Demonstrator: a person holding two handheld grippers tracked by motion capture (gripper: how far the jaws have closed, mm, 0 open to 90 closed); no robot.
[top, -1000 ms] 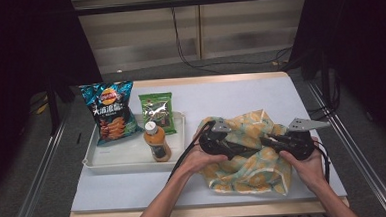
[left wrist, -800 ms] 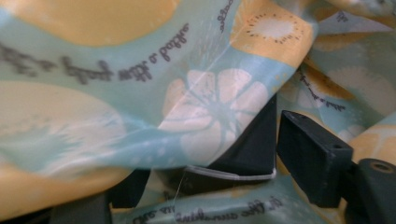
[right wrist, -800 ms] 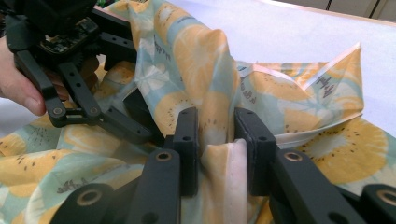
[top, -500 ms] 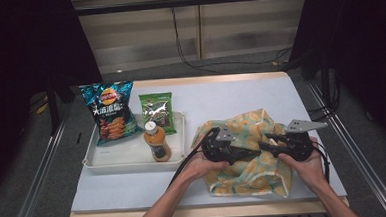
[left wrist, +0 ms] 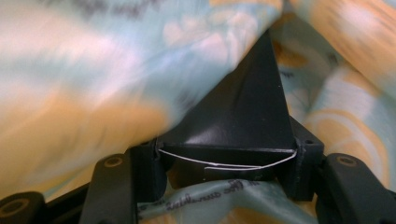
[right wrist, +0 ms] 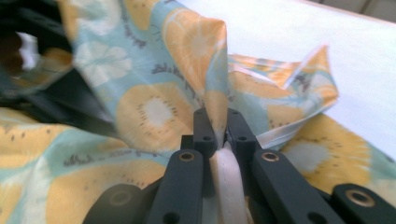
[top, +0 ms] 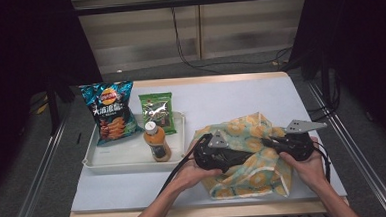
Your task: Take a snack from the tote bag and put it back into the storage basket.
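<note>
Gripping the fruit-print bag (top: 253,158) at the tabletop's (top: 220,99) five o'clock, your right tongs (right wrist: 215,135) clamp its rim while your left tongs (top: 243,158), jaws half-spread inside at nine o'clock, have just narrowed, pinching nothing visible.

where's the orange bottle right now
In the high view the orange bottle stands upright in the white tray, left of the fruit-print bag, just below the green packet.
</note>
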